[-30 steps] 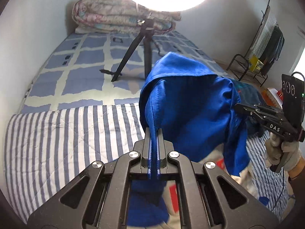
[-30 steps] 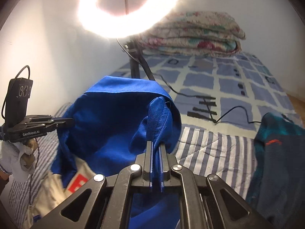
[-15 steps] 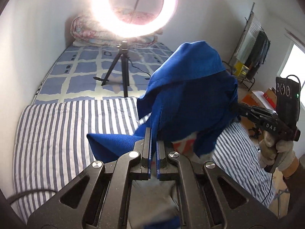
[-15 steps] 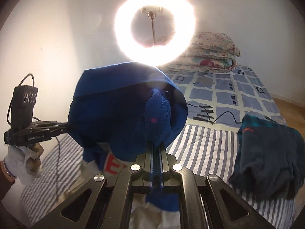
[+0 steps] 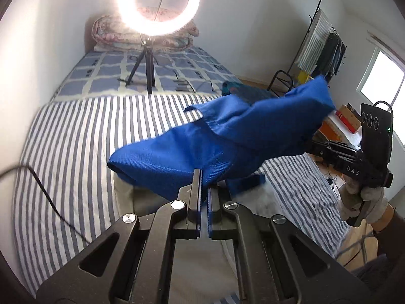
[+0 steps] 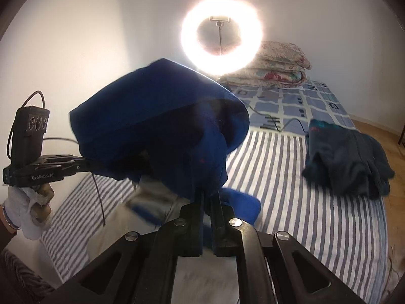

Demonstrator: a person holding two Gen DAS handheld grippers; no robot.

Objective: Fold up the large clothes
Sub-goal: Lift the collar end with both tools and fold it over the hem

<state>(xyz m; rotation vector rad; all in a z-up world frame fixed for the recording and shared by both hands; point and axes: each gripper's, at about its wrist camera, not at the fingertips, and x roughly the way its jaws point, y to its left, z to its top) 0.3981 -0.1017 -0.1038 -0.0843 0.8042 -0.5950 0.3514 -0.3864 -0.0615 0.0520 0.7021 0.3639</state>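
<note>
A large blue garment (image 5: 227, 136) with cream and red parts hangs in the air between both grippers, above the striped bed cover (image 5: 76, 136). My left gripper (image 5: 204, 185) is shut on one blue edge of it. My right gripper (image 6: 208, 197) is shut on another edge; the blue cloth (image 6: 162, 116) billows up in front of it. The right gripper also shows at the right of the left wrist view (image 5: 316, 149), and the left gripper at the left of the right wrist view (image 6: 86, 164). The garment's cream lower part (image 6: 152, 200) droops toward the bed.
A lit ring light on a tripod (image 5: 157, 5) stands on the checked mattress (image 5: 108, 76) behind. A folded quilt (image 6: 278, 68) lies at the wall. A dark teal garment (image 6: 346, 159) lies on the bed's right side. A clothes rack (image 5: 321, 45) stands by the right wall.
Both grippers have lifted and swung the blue garment upward and outward; it now stretches flatter between them instead of hanging bunched. Both views tilted up, showing the whole ring light.
</note>
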